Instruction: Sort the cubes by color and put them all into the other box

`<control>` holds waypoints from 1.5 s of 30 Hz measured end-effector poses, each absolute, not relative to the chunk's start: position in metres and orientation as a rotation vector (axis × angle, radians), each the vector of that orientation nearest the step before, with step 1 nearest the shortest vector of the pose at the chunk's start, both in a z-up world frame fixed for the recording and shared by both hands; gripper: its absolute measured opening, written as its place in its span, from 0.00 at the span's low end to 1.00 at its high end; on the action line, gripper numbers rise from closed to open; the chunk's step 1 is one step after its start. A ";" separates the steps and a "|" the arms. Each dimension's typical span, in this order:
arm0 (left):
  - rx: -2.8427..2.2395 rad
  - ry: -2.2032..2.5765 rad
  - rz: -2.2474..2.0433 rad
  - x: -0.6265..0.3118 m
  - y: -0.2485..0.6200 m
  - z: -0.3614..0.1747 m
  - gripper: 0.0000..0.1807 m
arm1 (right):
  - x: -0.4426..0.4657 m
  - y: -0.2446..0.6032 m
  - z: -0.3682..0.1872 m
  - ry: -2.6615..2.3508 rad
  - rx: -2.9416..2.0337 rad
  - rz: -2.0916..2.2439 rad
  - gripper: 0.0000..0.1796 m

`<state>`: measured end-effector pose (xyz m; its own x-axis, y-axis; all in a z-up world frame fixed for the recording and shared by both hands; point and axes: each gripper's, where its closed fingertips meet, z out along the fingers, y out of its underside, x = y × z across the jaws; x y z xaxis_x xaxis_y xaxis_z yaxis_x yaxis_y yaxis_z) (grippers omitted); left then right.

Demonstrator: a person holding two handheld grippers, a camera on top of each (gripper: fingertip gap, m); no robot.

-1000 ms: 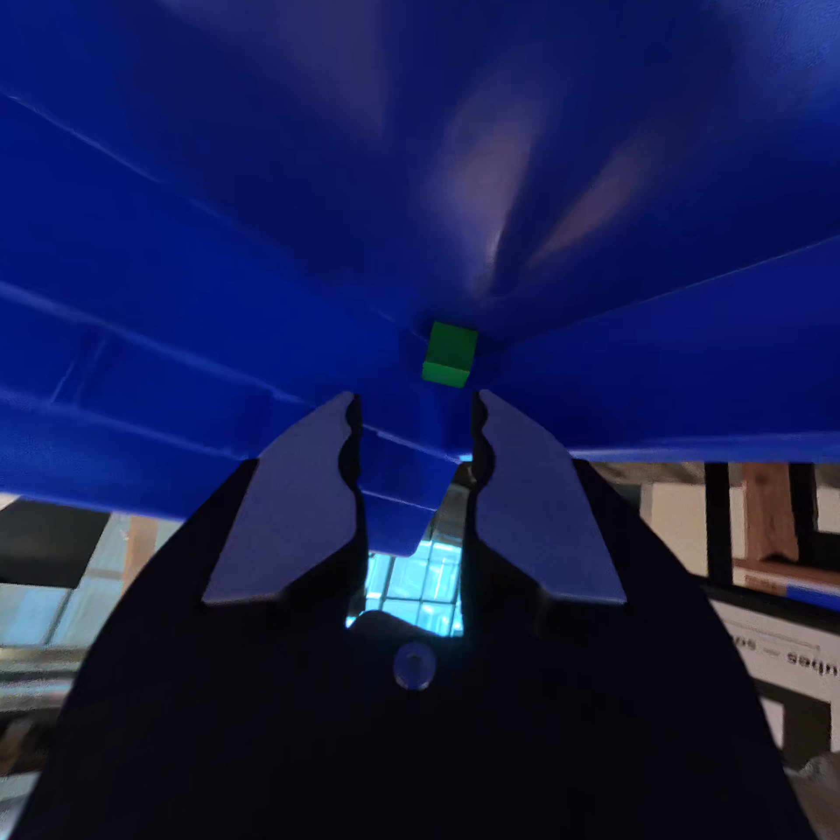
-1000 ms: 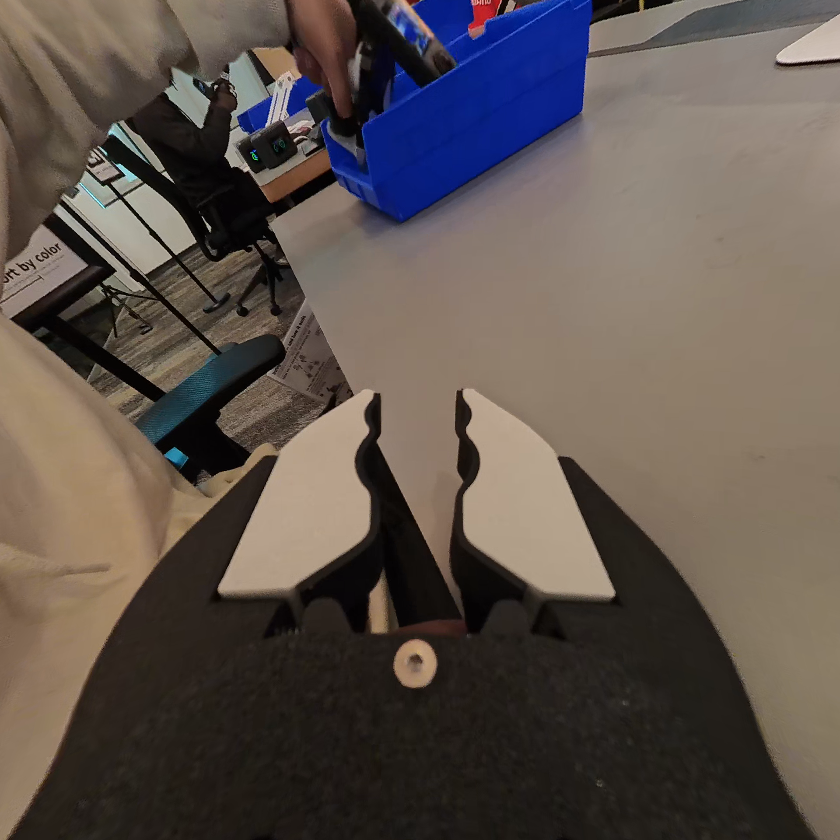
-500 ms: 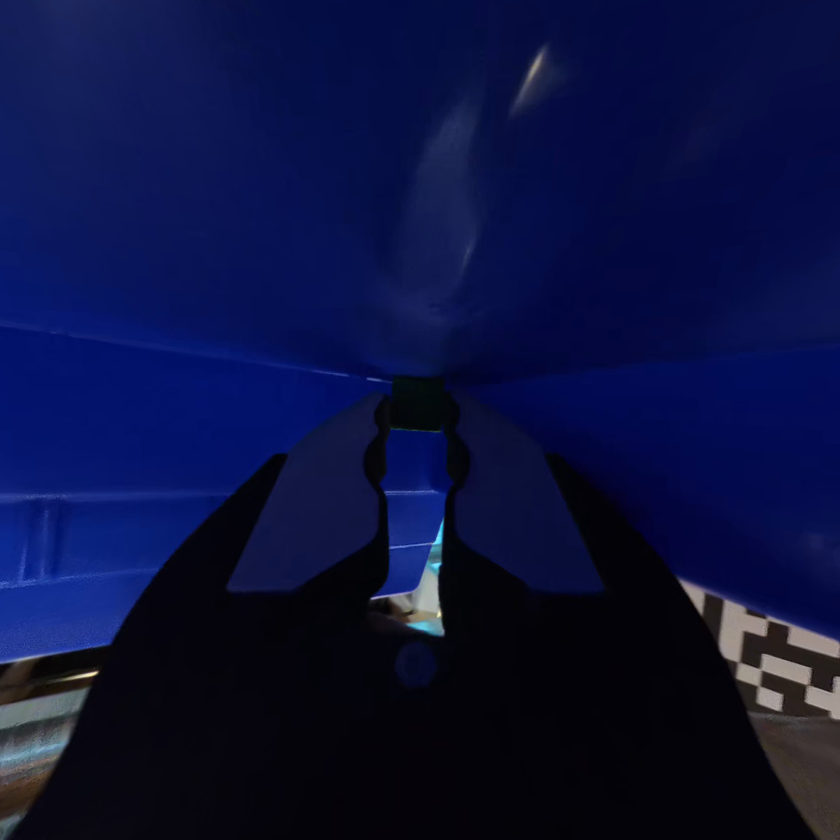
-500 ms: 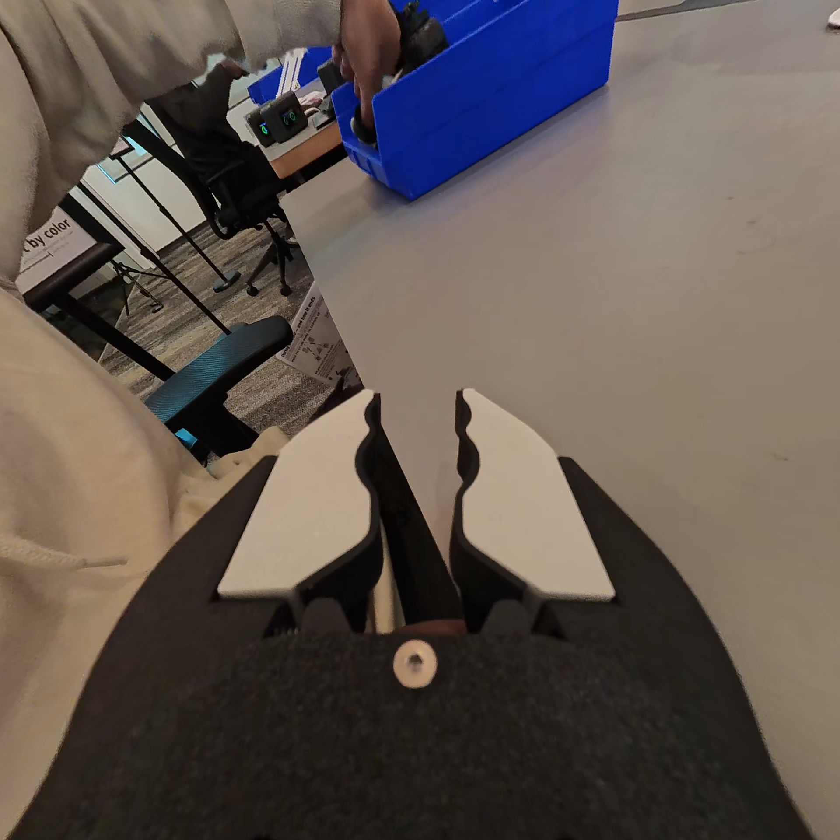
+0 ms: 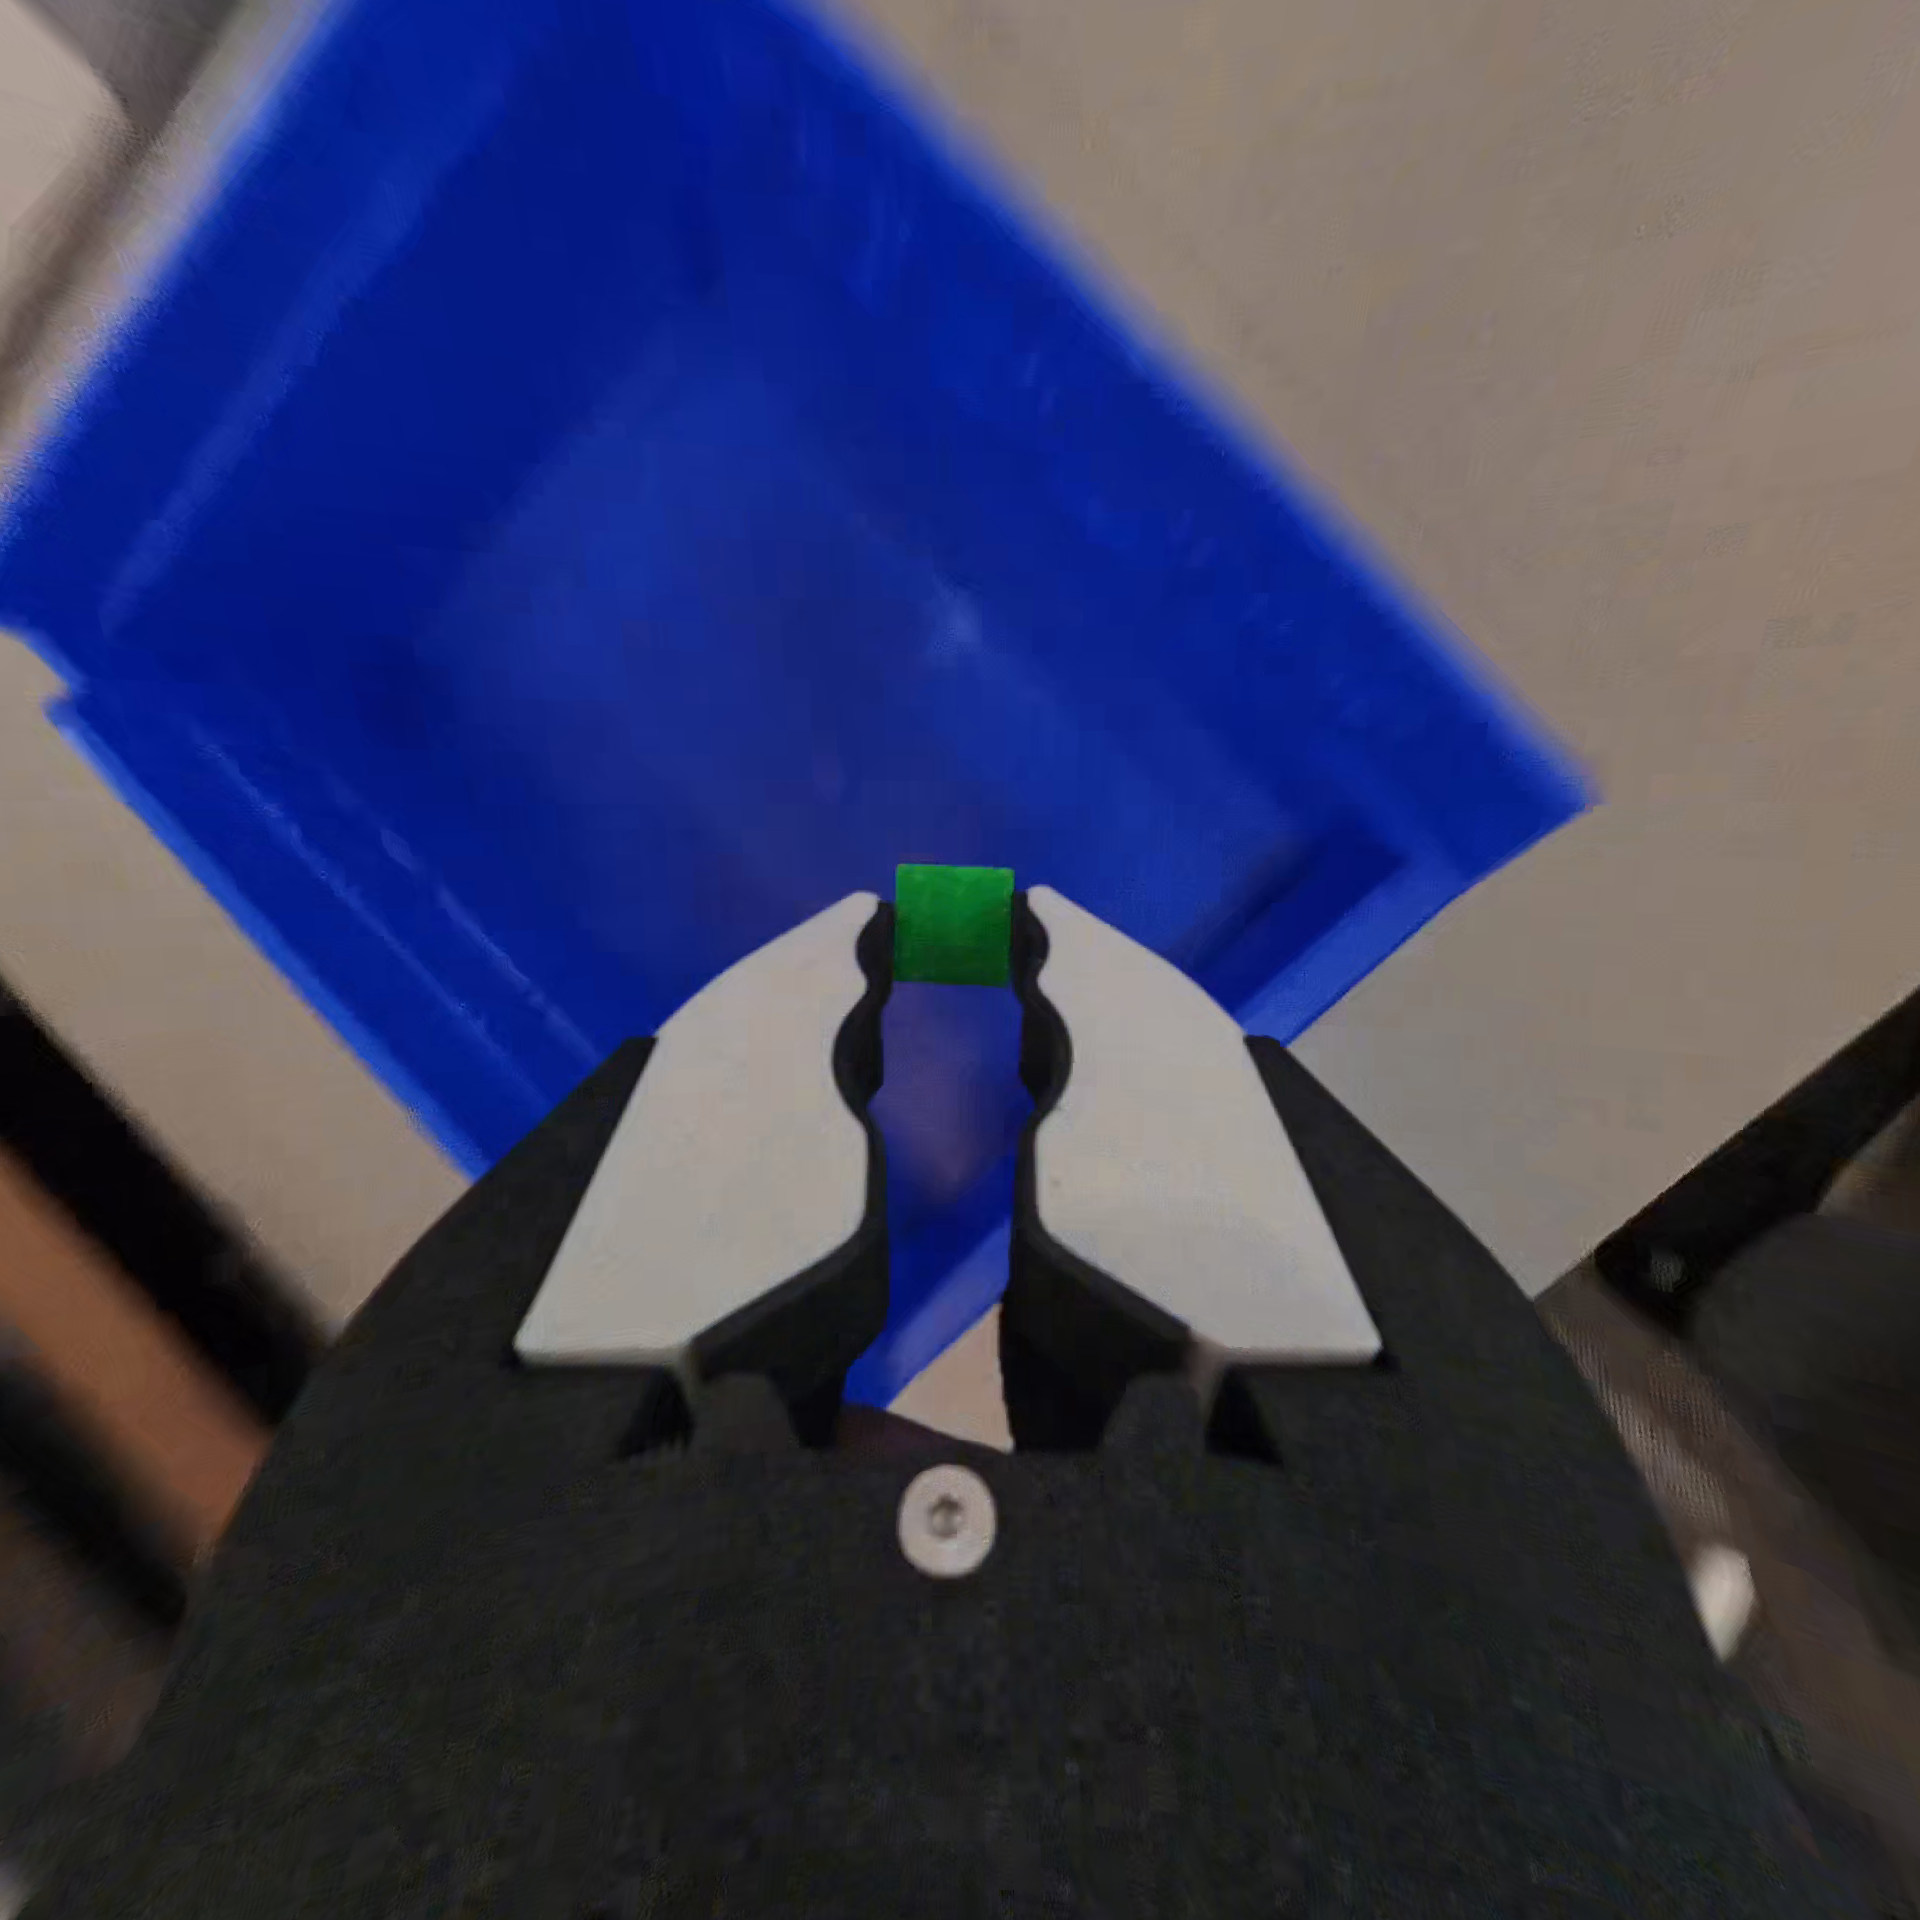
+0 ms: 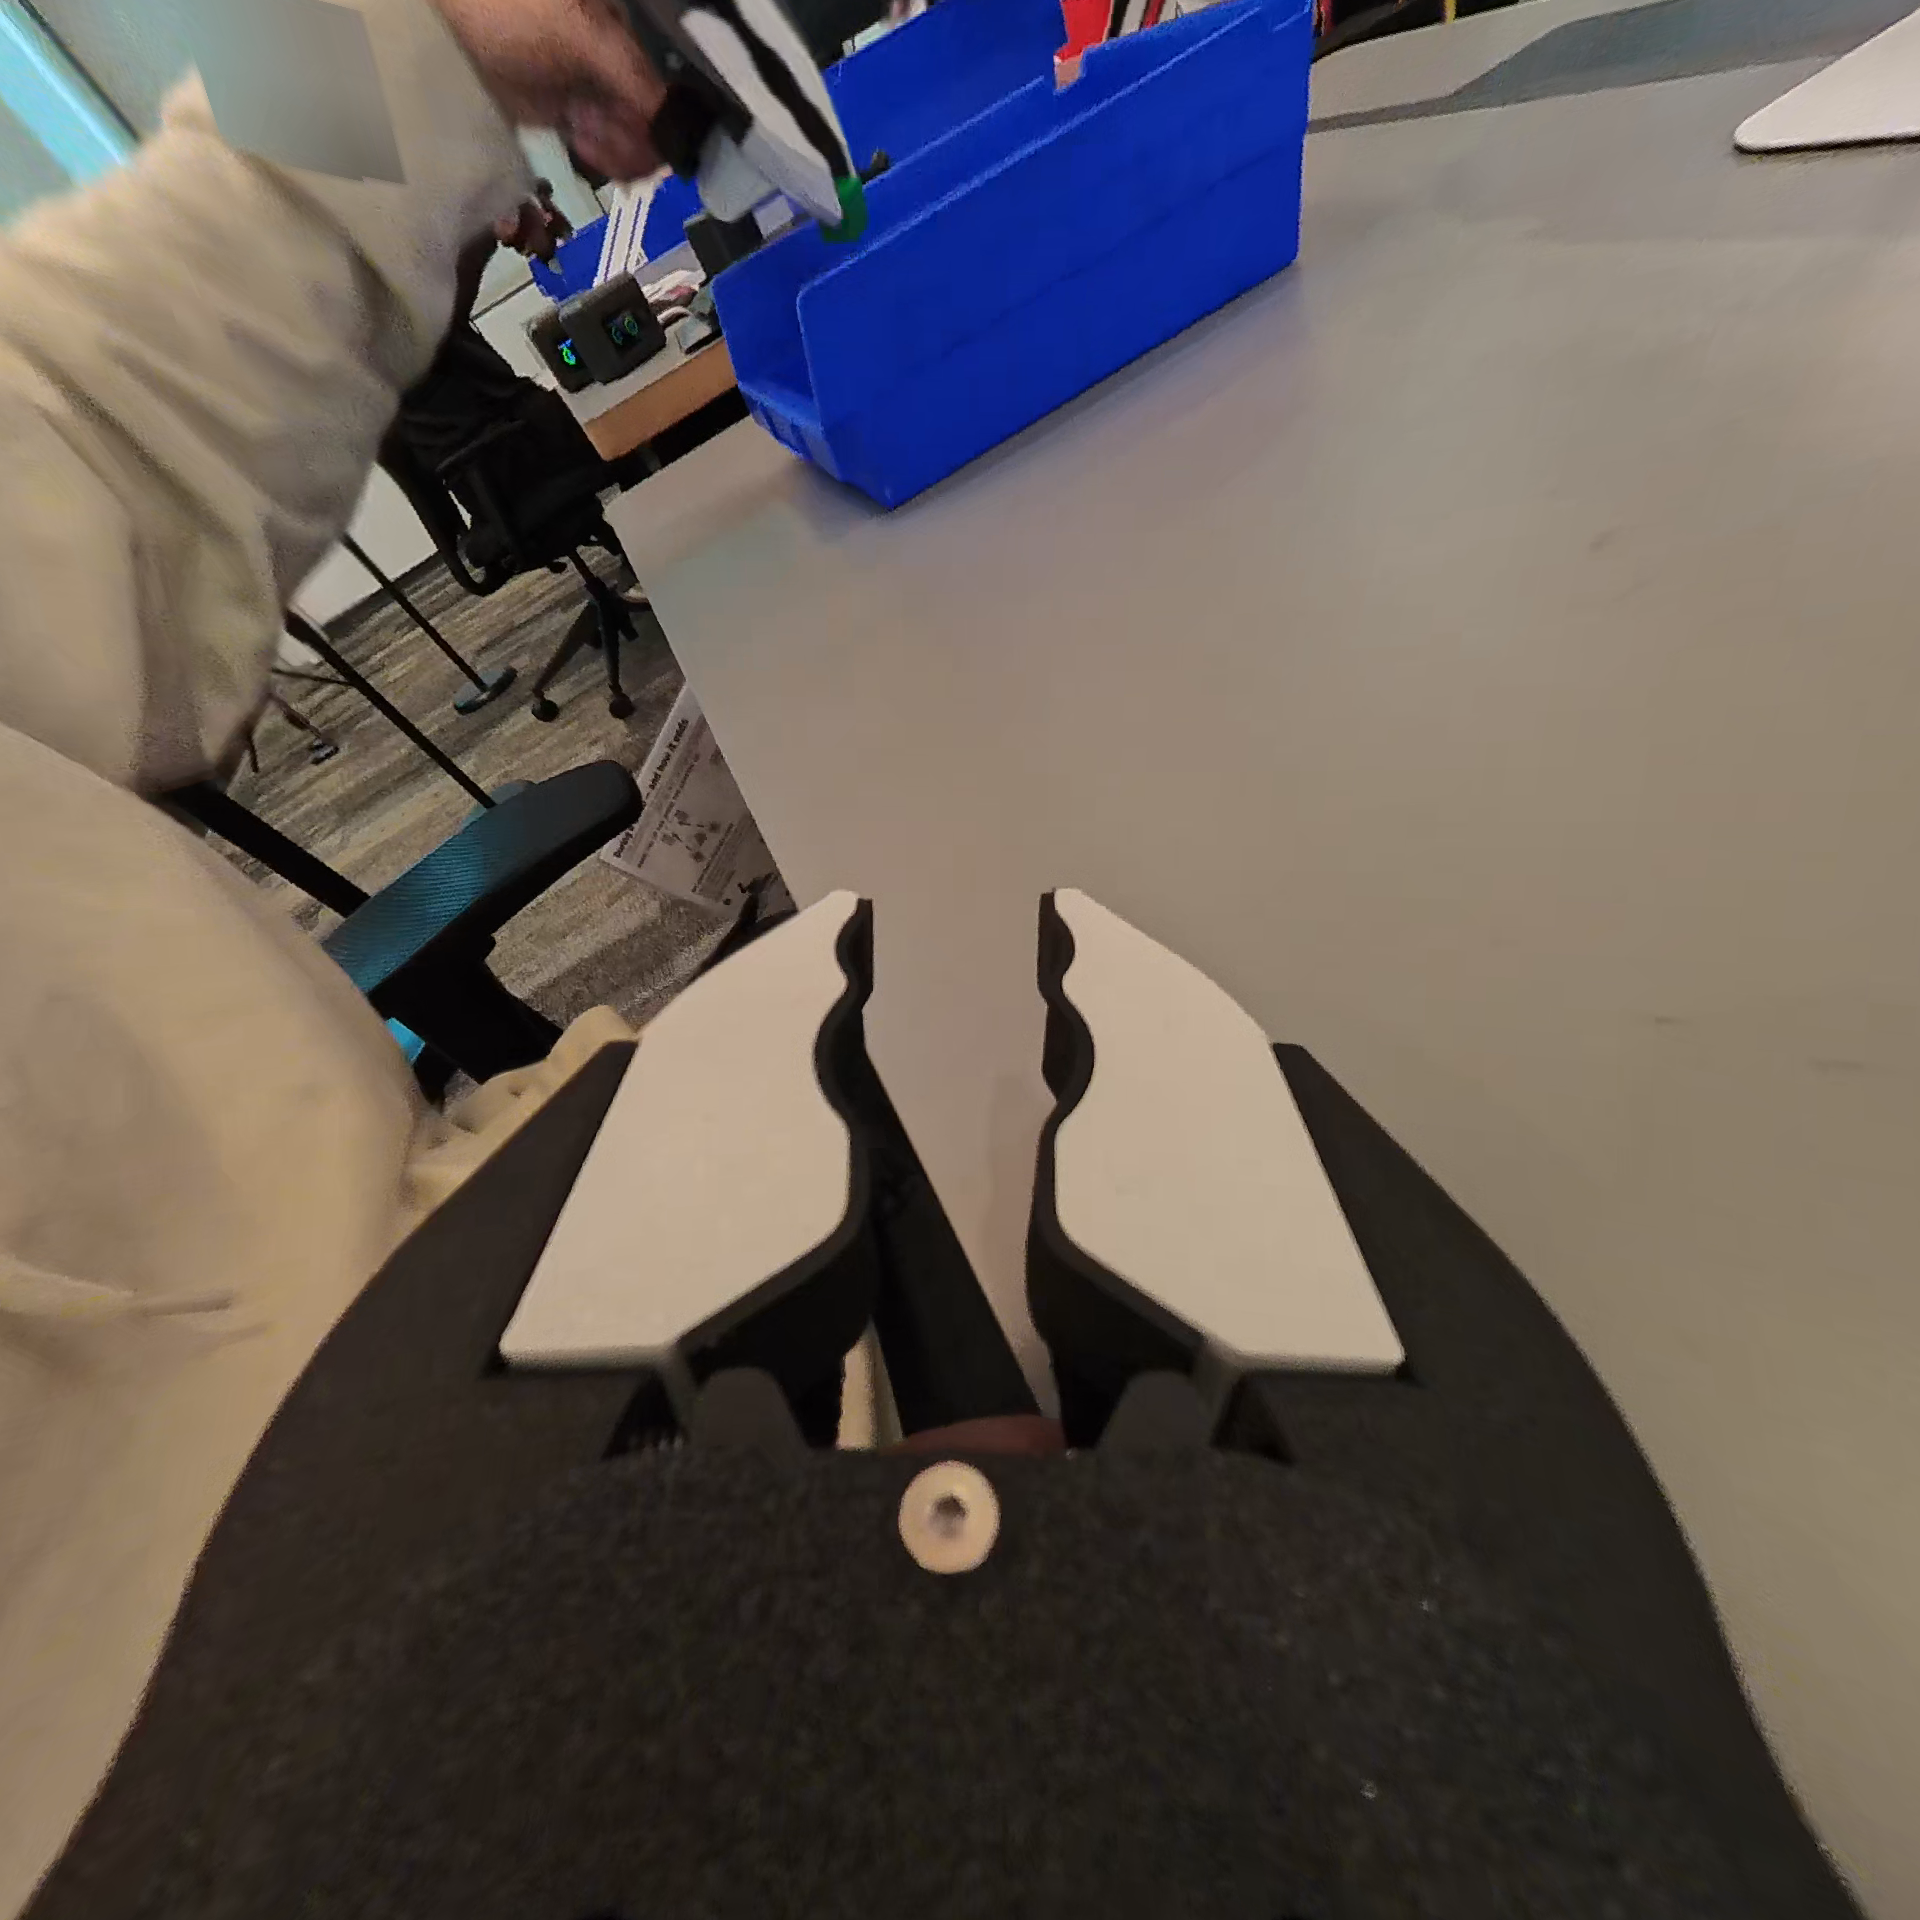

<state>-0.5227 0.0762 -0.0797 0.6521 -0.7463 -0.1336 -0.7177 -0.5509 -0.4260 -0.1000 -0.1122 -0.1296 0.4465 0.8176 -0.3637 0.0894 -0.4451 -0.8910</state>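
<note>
Pinching a green cube between its jaws, the left gripper hung above the blue bin. Well apart from that bin, the right gripper rested low over the grey surface, jaws spread and empty.

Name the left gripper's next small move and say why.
Probably carry the green cube sideways, clear of the blue bin, toward the other box. The left gripper pinches the cube at its fingertips above the bin, which shows no other cubes inside.
</note>
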 end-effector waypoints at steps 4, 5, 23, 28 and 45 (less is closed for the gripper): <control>-1.964 0.985 -0.400 -0.478 0.048 -0.048 0.12 | -0.103 -0.112 -0.128 -0.716 -1.844 1.187 0.17; -1.868 0.971 -0.424 -0.469 0.039 -0.045 0.12 | -0.105 -0.112 -0.128 -0.705 -1.848 1.237 0.17; -1.093 1.360 -0.742 -0.178 -0.058 -0.013 0.12 | -0.193 -0.059 -0.015 -0.208 -1.338 2.667 0.34; -1.169 1.309 -0.779 -0.158 -0.050 -0.035 0.15 | -0.173 -0.055 -0.027 -0.245 -1.352 2.549 0.12; -1.564 0.897 -0.857 -0.205 -0.091 -0.094 0.27 | 0.046 -0.001 -0.031 -0.258 -1.630 0.525 0.12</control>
<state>-0.2054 -0.0912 -0.0938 0.4541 -0.8885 0.0663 -0.1065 -0.1280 -0.9860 0.0455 -0.0006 -0.0309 0.8676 0.4618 -0.1843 -0.1368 -0.1347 -0.9814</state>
